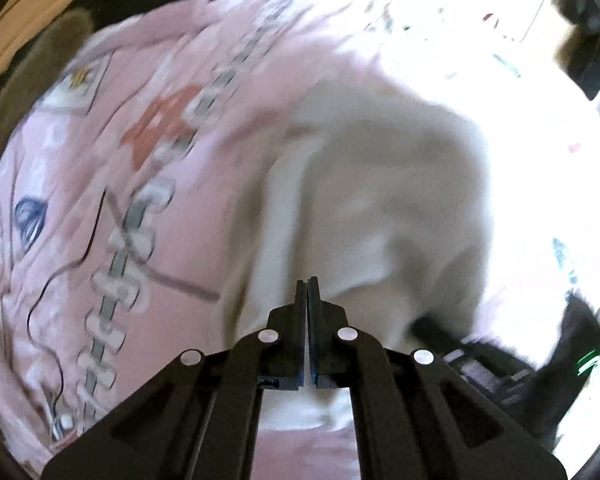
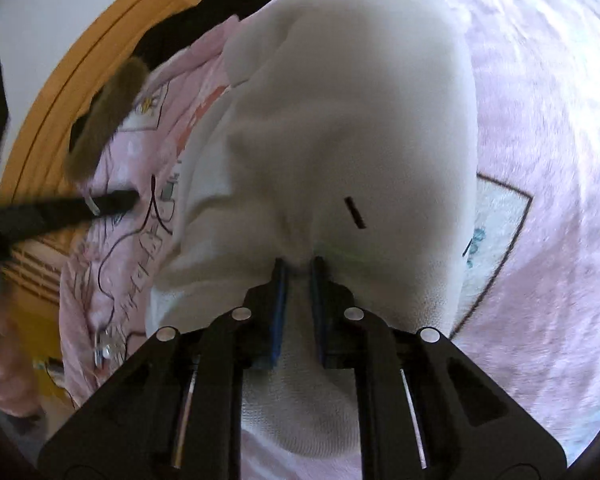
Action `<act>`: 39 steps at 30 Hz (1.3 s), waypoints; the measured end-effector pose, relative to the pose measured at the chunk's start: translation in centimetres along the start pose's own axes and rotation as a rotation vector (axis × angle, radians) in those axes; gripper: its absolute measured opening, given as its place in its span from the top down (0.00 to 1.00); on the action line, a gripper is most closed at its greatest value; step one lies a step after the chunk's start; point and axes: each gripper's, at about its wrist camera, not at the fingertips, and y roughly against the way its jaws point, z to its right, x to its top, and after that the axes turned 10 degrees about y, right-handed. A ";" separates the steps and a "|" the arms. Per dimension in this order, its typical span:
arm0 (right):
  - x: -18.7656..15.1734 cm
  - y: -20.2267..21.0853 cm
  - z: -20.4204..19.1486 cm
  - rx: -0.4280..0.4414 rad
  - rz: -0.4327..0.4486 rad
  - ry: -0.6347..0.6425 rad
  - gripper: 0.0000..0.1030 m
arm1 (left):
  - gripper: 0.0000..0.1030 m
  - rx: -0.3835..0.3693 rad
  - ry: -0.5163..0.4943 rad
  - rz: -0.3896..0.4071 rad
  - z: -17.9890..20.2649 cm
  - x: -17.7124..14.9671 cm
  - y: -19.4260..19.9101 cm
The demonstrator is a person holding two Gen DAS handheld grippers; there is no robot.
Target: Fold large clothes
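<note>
A large cream-white garment (image 2: 340, 128) of soft, finely knitted cloth lies in a rounded, humped heap on a pink bed sheet (image 2: 548, 152). The sheet is smooth and faintly glossy, printed with cartoon drawings, framed panels and a grey ladder-like stripe (image 1: 140, 216) that runs across it. A small dark slit or tag (image 2: 355, 212) marks the garment near its gathered end. At the far edge of the bed lie a dark piece of clothing (image 2: 204, 16) and a brown furry strip (image 2: 108, 116), with an orange-brown wooden frame (image 2: 80, 80) behind them (both views are blurred, so finer weave cannot be told).

The right tool (image 2: 300, 268) points steeply down and is clenched on a pinched fold of the white garment; the cloth puckers into creases between its blue-lined fingers (image 2: 280, 300) and spreads out below them.

The left tool (image 1: 308, 284) also points down over the garment (image 1: 380, 184), its two black fingers pressed flat together. Whether any cloth is caught at their tips cannot be told. In the right wrist view it shows as a dark bar (image 2: 112, 202) over the sheet, apart from the garment's edge.
</note>
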 end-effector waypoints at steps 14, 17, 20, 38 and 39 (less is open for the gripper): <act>-1.2 3.6 -3.5 -0.042 0.049 0.101 0.89 | 0.97 0.485 -0.076 -0.192 1.1 2.2 -15.1; 2.9 6.9 -2.1 -0.001 0.121 0.089 0.89 | 0.97 0.477 -0.062 -0.202 0.9 2.6 -15.1; 8.8 7.1 0.0 -0.009 0.105 0.111 0.89 | 0.97 0.451 -0.055 -0.218 0.6 3.1 -14.5; 15.1 -3.9 2.6 -0.154 -0.203 0.188 0.91 | 0.99 0.253 0.046 -0.141 2.7 -4.5 -7.7; 14.3 -2.0 2.5 -0.118 -0.149 0.169 0.88 | 0.99 0.286 0.013 -0.125 2.7 -5.4 -8.6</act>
